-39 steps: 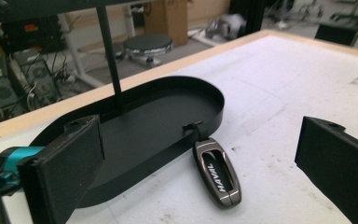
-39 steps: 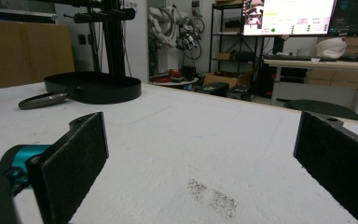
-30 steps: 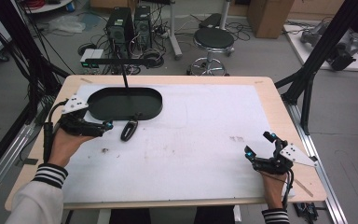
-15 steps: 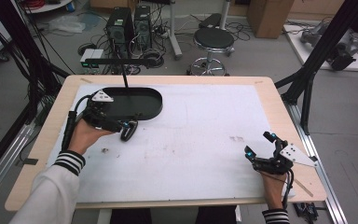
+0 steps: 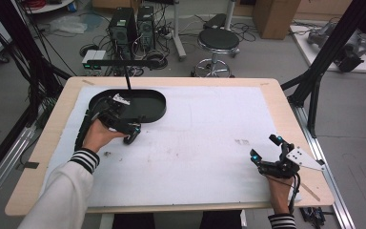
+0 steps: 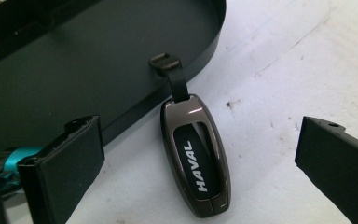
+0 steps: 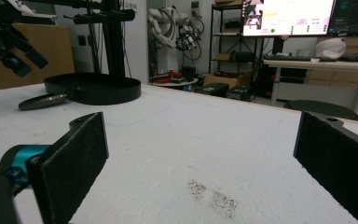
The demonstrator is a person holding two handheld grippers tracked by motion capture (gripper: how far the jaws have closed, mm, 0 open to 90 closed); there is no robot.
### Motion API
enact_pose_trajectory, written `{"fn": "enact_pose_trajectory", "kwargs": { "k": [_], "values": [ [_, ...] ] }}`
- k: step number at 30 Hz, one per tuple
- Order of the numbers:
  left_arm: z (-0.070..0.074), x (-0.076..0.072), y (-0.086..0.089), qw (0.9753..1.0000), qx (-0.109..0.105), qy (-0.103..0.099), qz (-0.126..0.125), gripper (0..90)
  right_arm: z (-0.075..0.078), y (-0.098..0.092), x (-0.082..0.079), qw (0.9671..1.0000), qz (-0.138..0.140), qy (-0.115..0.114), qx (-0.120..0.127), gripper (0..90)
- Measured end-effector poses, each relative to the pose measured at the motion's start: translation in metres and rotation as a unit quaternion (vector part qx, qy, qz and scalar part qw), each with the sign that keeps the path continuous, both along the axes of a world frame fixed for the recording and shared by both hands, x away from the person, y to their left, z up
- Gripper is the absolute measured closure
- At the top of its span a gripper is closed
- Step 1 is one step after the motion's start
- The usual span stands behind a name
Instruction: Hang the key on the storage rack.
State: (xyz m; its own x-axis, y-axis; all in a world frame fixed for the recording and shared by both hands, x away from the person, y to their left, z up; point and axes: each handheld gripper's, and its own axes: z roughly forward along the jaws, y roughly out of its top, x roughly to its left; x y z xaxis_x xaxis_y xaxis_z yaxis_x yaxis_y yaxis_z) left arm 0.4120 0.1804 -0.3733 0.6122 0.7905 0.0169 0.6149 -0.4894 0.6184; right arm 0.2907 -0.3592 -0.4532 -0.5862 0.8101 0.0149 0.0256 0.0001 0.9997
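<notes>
A dark grey HAVAL car key fob (image 6: 198, 158) lies on the white table cover, its short strap touching the rim of a black oval tray (image 6: 74, 60). My left gripper (image 6: 199, 125) hovers over it, open, one jaw on each side of the fob and neither touching it. In the high view the fob (image 5: 132, 139) sits just under the left gripper (image 5: 129, 130), at the near edge of the tray (image 5: 157, 102). My right gripper (image 5: 265, 147) rests open and holds nothing near the table's front right. In the right gripper view (image 7: 200, 121) the fob (image 7: 44, 100) lies far off.
A black post with a crossbar (image 5: 124, 71) rises behind the tray. White cover (image 5: 209, 143) spans the table, with a dark smudge (image 7: 214, 198) just ahead of the right gripper. A stool (image 5: 218, 40) and computer cases stand on the floor beyond the far edge.
My left gripper has swung from the tray's left end to the right along its near edge and now stands over the key fob. The right gripper has stayed put.
</notes>
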Motion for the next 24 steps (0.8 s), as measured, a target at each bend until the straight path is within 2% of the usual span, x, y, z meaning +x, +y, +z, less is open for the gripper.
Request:
{"fn": "enact_pose_trajectory", "kwargs": {
  "k": [4,5,11,24],
  "values": [
    [-0.003,0.002,-0.003,0.9999,0.009,0.013,0.0,5.3,0.0,0.0,0.0,1.0,0.0,0.0,0.0,1.9],
    [-0.005,0.003,-0.004,0.9995,0.016,0.025,0.007,7.8,0.0,0.0,0.0,1.0,0.0,0.0,0.0,1.9],
    [-0.013,0.007,-0.006,0.998,0.036,0.048,0.019,7.9,0.0,0.0,0.0,1.0,0.0,0.0,0.0,1.9],
    [-0.022,0.011,-0.013,0.9952,0.047,0.082,0.026,11.6,0.0,0.0,0.0,1.0,0.001,0.0,0.002,1.9]
  ]
}}
